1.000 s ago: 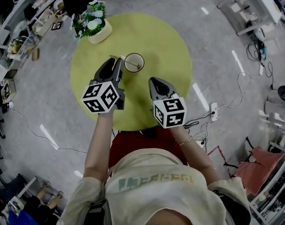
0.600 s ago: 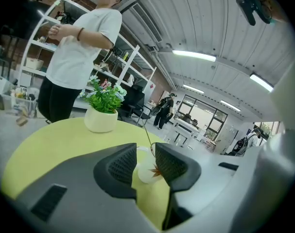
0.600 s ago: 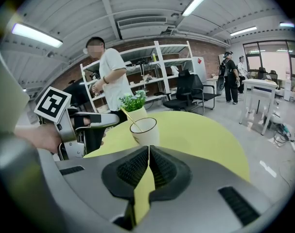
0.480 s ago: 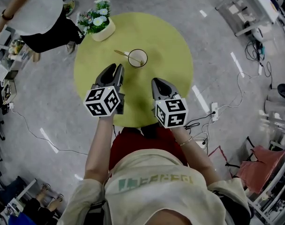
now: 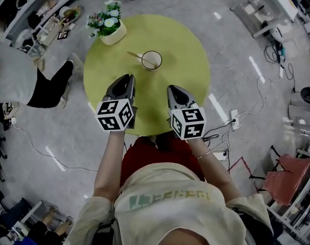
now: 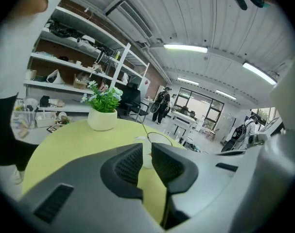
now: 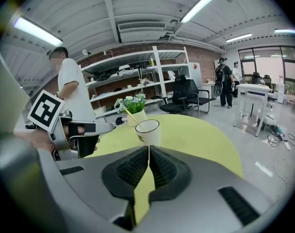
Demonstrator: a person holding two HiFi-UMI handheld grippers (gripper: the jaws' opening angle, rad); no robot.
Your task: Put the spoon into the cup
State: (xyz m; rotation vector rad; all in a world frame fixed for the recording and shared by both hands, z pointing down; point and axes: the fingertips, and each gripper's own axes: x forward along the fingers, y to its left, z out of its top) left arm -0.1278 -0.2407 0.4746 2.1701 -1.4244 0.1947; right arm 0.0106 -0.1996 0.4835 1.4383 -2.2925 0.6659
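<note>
From the head view, the cup (image 5: 151, 60) stands on the round yellow-green desk (image 5: 183, 42), with the spoon (image 5: 136, 56) already inside it, its handle leaning out over the rim towards the flower pot (image 5: 112, 30). Both grippers hang over the near side of the desk, apart from the cup: the left gripper (image 5: 126, 79) is nearer to it, and the right gripper (image 5: 173, 90) is beside it.

In the left gripper view, the jaws are slightly parted with nothing between them. The cup shows through the gap, further along the desk.

In the right gripper view, the jaws are pressed together at the tips and are empty. The cup and spoon stand ahead.

By my judgement the task is done, and nothing remains.
</note>
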